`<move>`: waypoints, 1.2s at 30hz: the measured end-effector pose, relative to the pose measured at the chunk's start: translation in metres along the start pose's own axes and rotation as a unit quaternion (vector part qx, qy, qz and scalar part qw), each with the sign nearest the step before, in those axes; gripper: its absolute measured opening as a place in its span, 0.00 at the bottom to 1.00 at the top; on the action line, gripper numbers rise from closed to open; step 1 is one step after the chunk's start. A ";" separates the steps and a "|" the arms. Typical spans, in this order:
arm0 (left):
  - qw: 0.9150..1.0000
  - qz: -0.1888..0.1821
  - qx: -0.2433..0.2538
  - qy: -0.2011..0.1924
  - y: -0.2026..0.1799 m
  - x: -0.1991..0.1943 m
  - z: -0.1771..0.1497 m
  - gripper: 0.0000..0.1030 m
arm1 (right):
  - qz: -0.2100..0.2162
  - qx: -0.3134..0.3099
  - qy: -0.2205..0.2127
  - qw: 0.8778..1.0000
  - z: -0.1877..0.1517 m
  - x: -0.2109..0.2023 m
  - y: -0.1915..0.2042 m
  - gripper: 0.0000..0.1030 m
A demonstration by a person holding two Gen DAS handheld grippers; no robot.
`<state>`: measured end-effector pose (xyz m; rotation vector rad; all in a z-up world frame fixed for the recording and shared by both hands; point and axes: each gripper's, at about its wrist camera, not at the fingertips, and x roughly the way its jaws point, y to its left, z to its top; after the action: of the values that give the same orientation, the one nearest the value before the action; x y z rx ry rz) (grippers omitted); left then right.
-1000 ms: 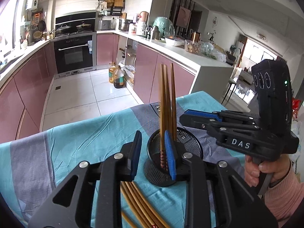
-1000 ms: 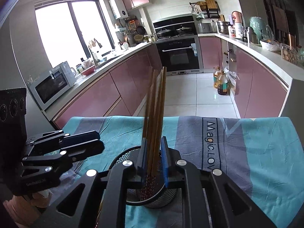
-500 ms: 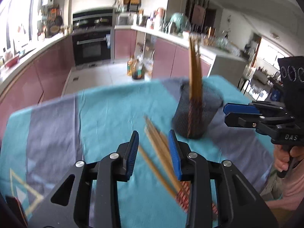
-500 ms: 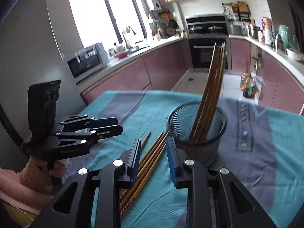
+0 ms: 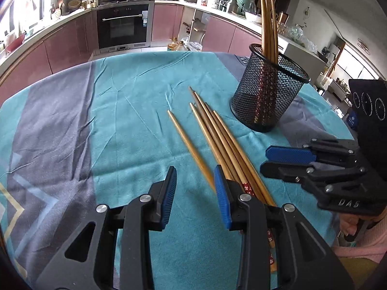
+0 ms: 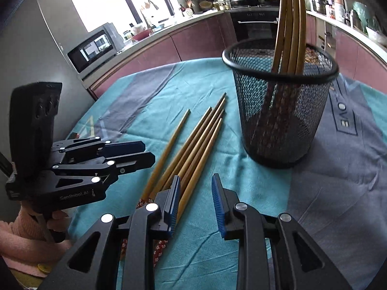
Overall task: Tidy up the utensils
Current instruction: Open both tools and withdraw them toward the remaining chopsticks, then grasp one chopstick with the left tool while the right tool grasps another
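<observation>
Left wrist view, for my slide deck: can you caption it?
Left gripper open above loose chopsticks beside mesh holder.

Both tongs are matte black plastic, with linked arms joined by round silver screws and ribbed blue pads lining the inner faces. The right tongs carry white "DAS" lettering; the left tongs bear small pale print. Both wrists wear pink knitted sleeves.
</observation>
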<state>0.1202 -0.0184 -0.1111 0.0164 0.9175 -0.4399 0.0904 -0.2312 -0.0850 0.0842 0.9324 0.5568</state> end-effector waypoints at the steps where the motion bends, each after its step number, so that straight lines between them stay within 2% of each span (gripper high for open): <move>1: 1.000 0.002 0.000 0.002 -0.001 0.003 0.001 0.31 | -0.001 0.001 0.002 1.000 -0.001 0.002 0.001 0.25; 12: 0.999 0.024 0.020 0.018 -0.013 0.018 0.008 0.31 | -0.026 -0.010 0.010 1.000 0.000 0.018 0.007 0.23; 19: 0.999 0.039 0.031 0.021 -0.011 0.020 0.008 0.19 | -0.043 -0.024 0.016 0.999 0.001 0.019 0.008 0.21; 30: 0.998 0.048 0.026 0.023 -0.002 0.024 0.016 0.19 | -0.065 -0.020 0.014 0.998 0.010 0.027 0.004 0.13; 36: 0.998 0.057 0.017 0.021 -0.003 0.026 0.018 0.12 | -0.059 0.005 0.007 0.998 0.011 0.025 -0.005 0.06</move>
<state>0.1464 -0.0337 -0.1194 0.1088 0.9446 -0.3493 0.1128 -0.2215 -0.0982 0.0335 0.9465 0.4442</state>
